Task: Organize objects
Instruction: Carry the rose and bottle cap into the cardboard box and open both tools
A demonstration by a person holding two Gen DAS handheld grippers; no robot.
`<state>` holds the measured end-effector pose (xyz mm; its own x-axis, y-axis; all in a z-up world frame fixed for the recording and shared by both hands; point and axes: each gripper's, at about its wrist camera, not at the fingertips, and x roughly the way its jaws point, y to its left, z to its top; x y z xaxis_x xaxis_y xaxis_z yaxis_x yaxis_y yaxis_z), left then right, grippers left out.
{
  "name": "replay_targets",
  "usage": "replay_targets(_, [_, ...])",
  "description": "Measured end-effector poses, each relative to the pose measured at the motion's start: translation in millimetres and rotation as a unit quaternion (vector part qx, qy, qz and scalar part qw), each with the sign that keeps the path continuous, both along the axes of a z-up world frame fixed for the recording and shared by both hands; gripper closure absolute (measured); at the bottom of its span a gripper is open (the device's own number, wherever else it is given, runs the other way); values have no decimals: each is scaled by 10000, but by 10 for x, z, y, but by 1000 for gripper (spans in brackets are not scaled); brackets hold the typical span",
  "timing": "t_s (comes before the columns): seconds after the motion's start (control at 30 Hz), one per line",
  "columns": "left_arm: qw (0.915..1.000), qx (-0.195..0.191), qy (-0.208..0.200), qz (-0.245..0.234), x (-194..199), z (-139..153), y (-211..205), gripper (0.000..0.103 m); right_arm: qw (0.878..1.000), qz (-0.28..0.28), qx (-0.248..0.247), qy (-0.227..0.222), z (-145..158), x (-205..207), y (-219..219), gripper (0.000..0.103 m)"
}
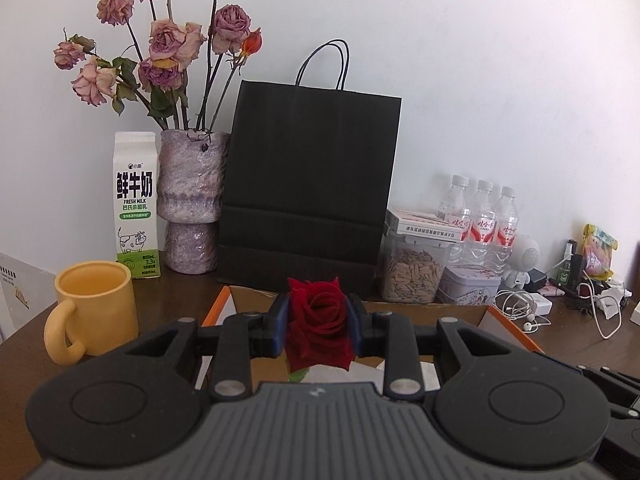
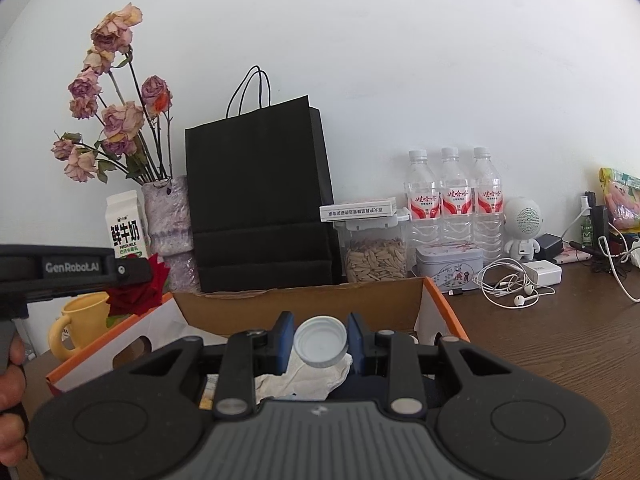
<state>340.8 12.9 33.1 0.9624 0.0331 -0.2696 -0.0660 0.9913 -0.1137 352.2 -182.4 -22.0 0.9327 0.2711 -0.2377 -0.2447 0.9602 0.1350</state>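
My left gripper is shut on a red rose and holds it above the near-left part of an open orange-edged cardboard box. The same rose and left gripper show at the left of the right wrist view. My right gripper is shut on a white plastic cap and holds it over the inside of the box, above a crumpled white tissue.
Along the wall stand a milk carton, a vase of dried roses, a black paper bag, a seed jar, a tin and three water bottles. A yellow mug is on the left. Earphones and cables lie on the right.
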Motion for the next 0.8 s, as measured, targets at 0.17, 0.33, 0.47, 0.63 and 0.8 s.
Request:
replay_targets(0.17, [9998,40,206,-30,37,-69,11,7,9999,-94,36,136,-16,10,-34,74])
replay_targets(0.33, [9999,62,21,109,-19,-73,24,0,9995,-248,84,189,-32,3,-67,11])
replay_targets(0.47, [9999,34,21,139,-19,-75,35,0,9994,-327,80,31,-12,-58,-77,1])
replay_targets(0.63, [9999,45,44,109,-39,-97,30,0,9994,-330,122,3,-2,-83,-88,0])
replay_targets(0.8, [10000,50,23,22,-98,-122,25,0,9995,-299,122,26,-1,-113,-92,0])
